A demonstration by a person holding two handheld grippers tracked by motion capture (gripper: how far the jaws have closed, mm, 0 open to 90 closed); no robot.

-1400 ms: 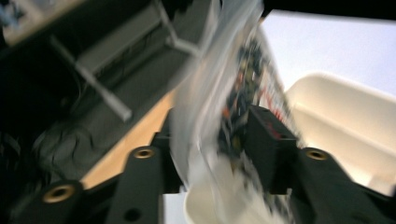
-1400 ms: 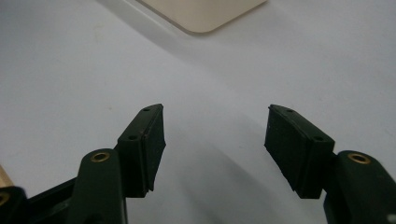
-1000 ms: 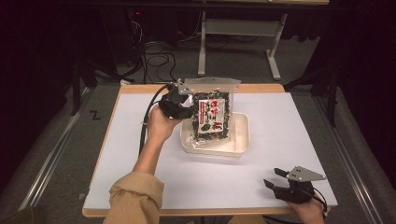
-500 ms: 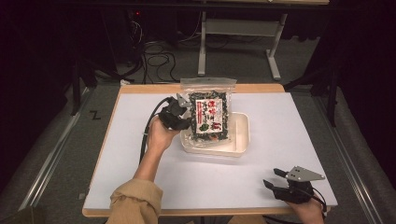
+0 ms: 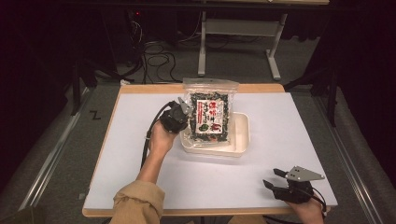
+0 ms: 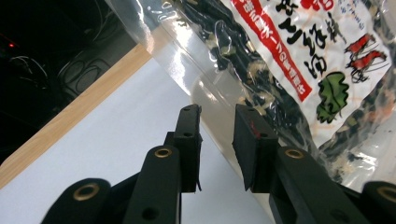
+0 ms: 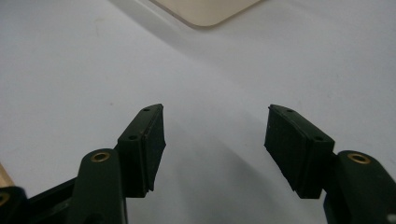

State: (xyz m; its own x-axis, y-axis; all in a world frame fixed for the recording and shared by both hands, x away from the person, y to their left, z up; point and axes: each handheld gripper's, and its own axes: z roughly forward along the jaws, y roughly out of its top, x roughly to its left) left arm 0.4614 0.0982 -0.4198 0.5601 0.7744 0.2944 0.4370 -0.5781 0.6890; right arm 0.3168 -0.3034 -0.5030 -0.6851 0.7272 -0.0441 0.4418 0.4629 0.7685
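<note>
A clear bag of dark dried food with a red and white label lies tilted in a cream tray, its top over the tray's far rim. My left gripper sits at the bag's left edge. In the left gripper view its jaws stand slightly apart, with white table showing through the gap and the bag just beyond the tips. My right gripper rests near the table's front right, open wide over bare white surface, with a corner of the tray far ahead.
The white table has a wooden rim along its far edge. A metal stand and cables lie on the dark floor beyond it. Open table surface stretches left of and in front of the tray.
My left gripper has drawn back down and to the left from the bag's upper left corner. The bag has settled in the tray. The right gripper has stayed put.
</note>
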